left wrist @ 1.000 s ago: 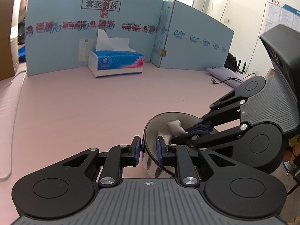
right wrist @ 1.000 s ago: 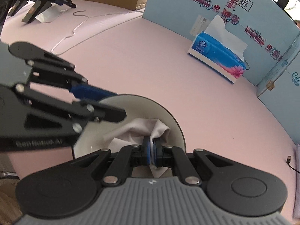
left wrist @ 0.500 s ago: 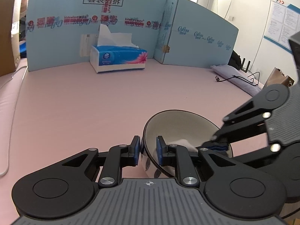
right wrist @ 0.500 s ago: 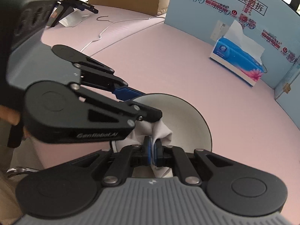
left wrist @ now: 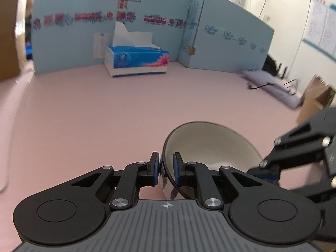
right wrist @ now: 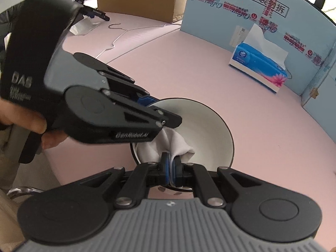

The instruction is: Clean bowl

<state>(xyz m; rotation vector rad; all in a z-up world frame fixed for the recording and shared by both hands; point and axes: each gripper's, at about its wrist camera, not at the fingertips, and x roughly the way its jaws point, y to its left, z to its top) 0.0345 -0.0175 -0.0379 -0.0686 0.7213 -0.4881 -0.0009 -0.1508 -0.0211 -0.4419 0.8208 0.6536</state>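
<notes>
The bowl [right wrist: 201, 126], white inside with a dark rim, sits on the pink bench [left wrist: 105, 109] near its front edge, tilted, with the left gripper [left wrist: 164, 169] gripping its near wall: one of the fingers [left wrist: 154, 168] lies outside the rim and the other inside. The right gripper [right wrist: 171, 169] reaches into the bowl from the opposite side, its blue-padded fingers pressed together on a crumpled white cloth [right wrist: 170, 142] that rests against the bowl's inner surface. Beyond the bowl, well apart from it, a blue tissue box [left wrist: 136, 61] stands just in front of a light-blue cardboard screen [left wrist: 84, 31].
</notes>
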